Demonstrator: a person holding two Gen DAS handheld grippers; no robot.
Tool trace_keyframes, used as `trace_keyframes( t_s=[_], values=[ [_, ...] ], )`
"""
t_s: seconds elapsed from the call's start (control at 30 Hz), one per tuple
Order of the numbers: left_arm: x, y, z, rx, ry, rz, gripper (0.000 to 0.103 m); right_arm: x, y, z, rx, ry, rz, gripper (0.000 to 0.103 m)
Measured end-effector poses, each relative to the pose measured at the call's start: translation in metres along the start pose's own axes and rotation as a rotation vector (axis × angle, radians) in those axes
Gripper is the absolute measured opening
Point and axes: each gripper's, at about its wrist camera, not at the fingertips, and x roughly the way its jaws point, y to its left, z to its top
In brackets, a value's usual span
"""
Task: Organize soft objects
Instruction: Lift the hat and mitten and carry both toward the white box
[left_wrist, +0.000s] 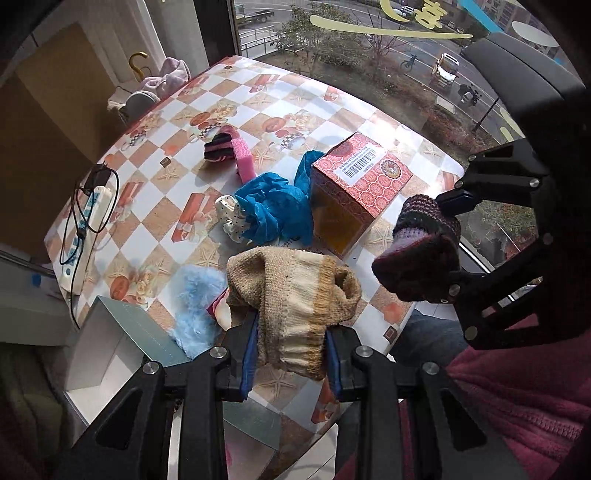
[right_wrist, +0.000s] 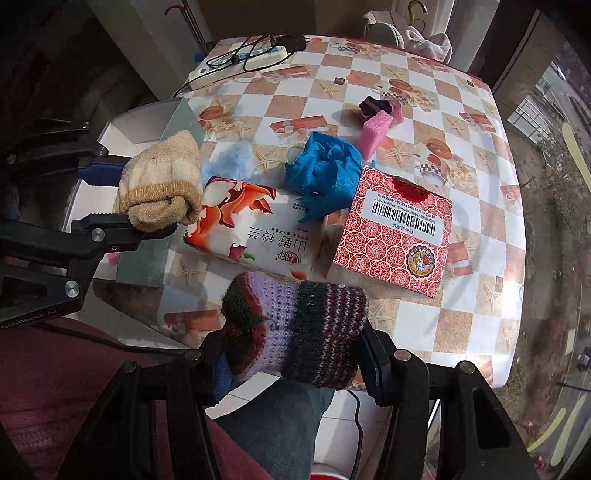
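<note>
My left gripper (left_wrist: 290, 354) is shut on a beige and cream knitted sock (left_wrist: 295, 295), held above the table's near edge; it also shows in the right wrist view (right_wrist: 162, 184). My right gripper (right_wrist: 291, 363) is shut on a dark striped purple knitted sock (right_wrist: 295, 328), seen at the right in the left wrist view (left_wrist: 421, 251). On the table lie a blue crumpled cloth (left_wrist: 269, 206), a fluffy light-blue piece (left_wrist: 199, 299), a polka-dot white fabric (left_wrist: 231, 218) and a pink sponge (left_wrist: 243, 155) beside a dark striped sock (left_wrist: 219, 146).
A red patterned box (right_wrist: 395, 232) and a floral tissue pack (right_wrist: 255, 229) stand mid-table. An open grey box (left_wrist: 110, 343) sits at the table's near-left edge. A white power strip (right_wrist: 240, 61) with cables lies at the far corner. Windows border the table.
</note>
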Motion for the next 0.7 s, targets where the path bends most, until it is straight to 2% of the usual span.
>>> trace_keyframes(
  t_s=[0.27,0.7],
  values=[
    [-0.009,0.019,-0.012,-0.086,-0.03,0.029,0.034,-0.025,0.021,0.025,-0.04,-0.08,-0.005,0.057],
    [-0.015,0.026,-0.026,-0.135,-0.038,0.045,0.034,-0.016,0.044,0.025,-0.088,-0.049,0.01,0.057]
  ],
)
